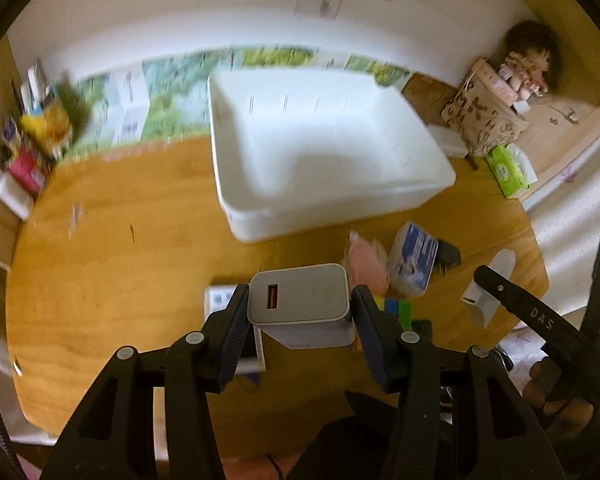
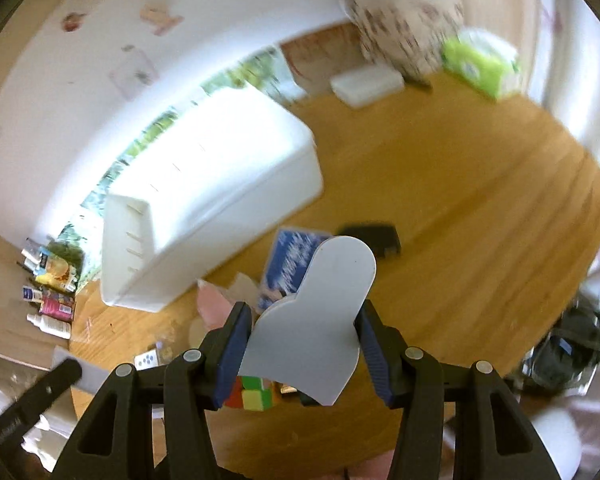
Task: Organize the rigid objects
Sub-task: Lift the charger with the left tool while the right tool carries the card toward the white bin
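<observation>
The left claw point(image 1: 300, 308) pinches a charger point(image 1: 300, 300). The right claw point(image 2: 300, 344) pinches a grey stand point(image 2: 316, 320). Both hang above the surface point(image 1: 120, 280), near a white bin point(image 1: 320, 152).

Wooden table point(image 1: 112, 264), round-edged, honey-coloured grain. Directly on it: large white bin point(image 1: 428, 196) toward the wall; blue-labelled box point(image 1: 414, 258) in front of it, a pink item point(image 1: 366, 266) just beside — blurred. Small black object point(image 2: 374, 238) near the box. Colour cube point(image 2: 254, 394), green tissue pack point(image 1: 508, 168), patterned paper bag point(image 1: 482, 120) at the far edge.
</observation>
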Motion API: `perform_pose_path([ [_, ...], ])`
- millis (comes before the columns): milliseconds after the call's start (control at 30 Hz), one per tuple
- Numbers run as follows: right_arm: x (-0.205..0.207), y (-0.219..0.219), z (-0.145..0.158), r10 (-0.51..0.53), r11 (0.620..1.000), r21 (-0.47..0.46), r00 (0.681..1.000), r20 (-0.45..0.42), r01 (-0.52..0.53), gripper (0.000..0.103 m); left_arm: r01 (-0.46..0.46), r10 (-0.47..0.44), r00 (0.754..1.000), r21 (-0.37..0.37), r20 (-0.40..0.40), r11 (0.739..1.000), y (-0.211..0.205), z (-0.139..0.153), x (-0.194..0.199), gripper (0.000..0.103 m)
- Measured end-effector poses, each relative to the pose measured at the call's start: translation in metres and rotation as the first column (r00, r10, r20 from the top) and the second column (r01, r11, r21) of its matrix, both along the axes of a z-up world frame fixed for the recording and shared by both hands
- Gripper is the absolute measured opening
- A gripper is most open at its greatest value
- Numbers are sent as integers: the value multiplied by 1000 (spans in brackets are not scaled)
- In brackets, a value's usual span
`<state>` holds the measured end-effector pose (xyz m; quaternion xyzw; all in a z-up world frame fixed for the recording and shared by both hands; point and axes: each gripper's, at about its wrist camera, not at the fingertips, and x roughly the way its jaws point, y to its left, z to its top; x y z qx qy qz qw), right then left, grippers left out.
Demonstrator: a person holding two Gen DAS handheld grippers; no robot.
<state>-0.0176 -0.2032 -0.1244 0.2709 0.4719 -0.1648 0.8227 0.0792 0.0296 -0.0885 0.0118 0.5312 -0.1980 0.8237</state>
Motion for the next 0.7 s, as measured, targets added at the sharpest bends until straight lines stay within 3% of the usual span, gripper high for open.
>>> perform_pose_path([
  [267, 15, 5, 23, 107, 983, -161, 983, 148, -82, 54, 3, 3, 976, -29, 216, 1000, -15, 23, 11, 54],
  [500, 41, -4, 41, 243, 950, -255, 938, 248, -178, 54, -20, 34, 926, -43, 377, 999, -32, 42, 22, 54],
  [700, 71, -15, 41, 356, 916, -301, 885, 302, -266, 54, -21, 48, 897, -67, 439, 998, -52, 48, 34, 54],
])
